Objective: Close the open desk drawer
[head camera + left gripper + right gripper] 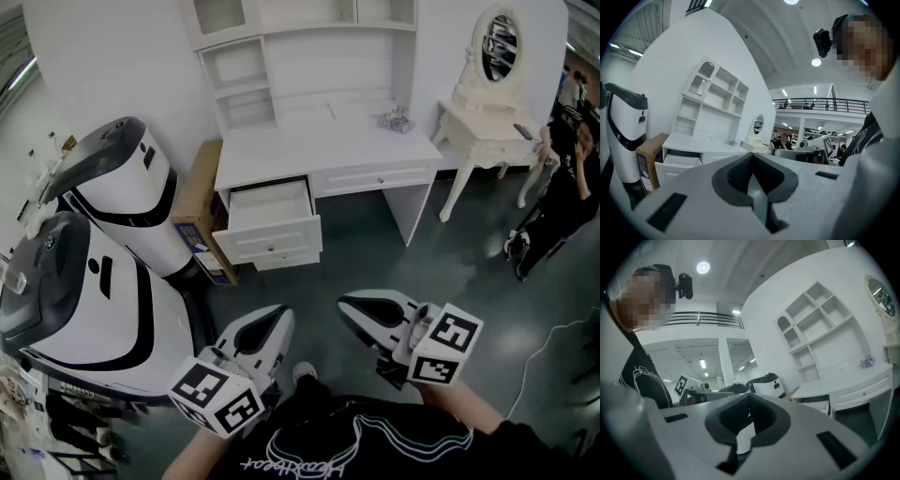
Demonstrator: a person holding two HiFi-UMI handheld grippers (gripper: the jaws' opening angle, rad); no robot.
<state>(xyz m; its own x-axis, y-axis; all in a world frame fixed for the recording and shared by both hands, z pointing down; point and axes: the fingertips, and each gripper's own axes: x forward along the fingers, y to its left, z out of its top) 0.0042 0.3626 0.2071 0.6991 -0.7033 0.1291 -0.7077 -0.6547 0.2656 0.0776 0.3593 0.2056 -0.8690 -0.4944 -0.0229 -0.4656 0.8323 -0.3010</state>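
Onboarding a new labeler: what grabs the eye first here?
The open drawer sticks out of the white desk, top centre. Two big white-and-black machines stand at left; the left gripper and right gripper hang low in front, jaws shut, well short of the desk.

Bright overhead light, fisheye-warped edges

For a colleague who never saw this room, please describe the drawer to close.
Find the white desk with shelves against the back wall. The drawer sits under its left end, beside a cardboard box. It alone is pulled out; the middle drawer beside it is shut.
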